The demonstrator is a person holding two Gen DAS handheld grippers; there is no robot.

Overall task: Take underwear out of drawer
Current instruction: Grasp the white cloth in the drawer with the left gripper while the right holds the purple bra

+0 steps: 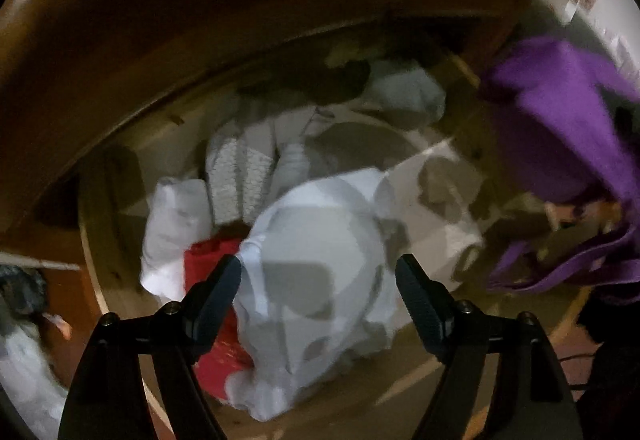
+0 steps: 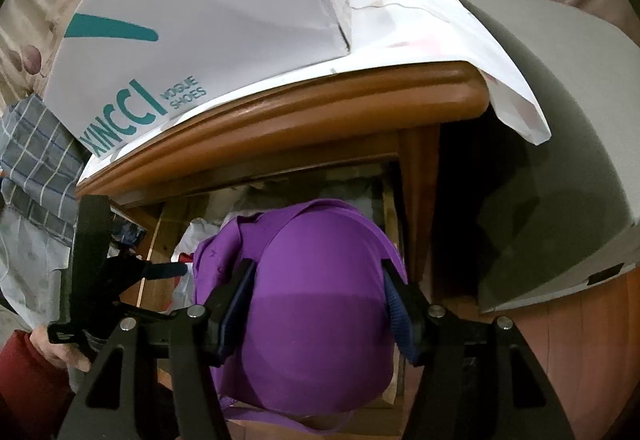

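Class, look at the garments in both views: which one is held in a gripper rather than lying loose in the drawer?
The purple bra, clamped by the right gripper; the white and red pieces lie loose.

Readable text, right wrist view: you have one printed item only, the white shoe box (image 2: 200, 12) standing on the paper-covered top of the wooden cabinet (image 2: 320, 100). On its front face you can read large teal capitals "XINCCI", running slantwise toward the lower left corner, the first letter partly cut off by the box edge. Just beside it, in smaller teal capitals on two lines, you read "VOGUE SHOES". Above the lettering sits a teal swoosh-shaped mark, no characters in it.

Left wrist view: you will find nothing legible; the frame is blurred and no lettering, label or number can be made out.
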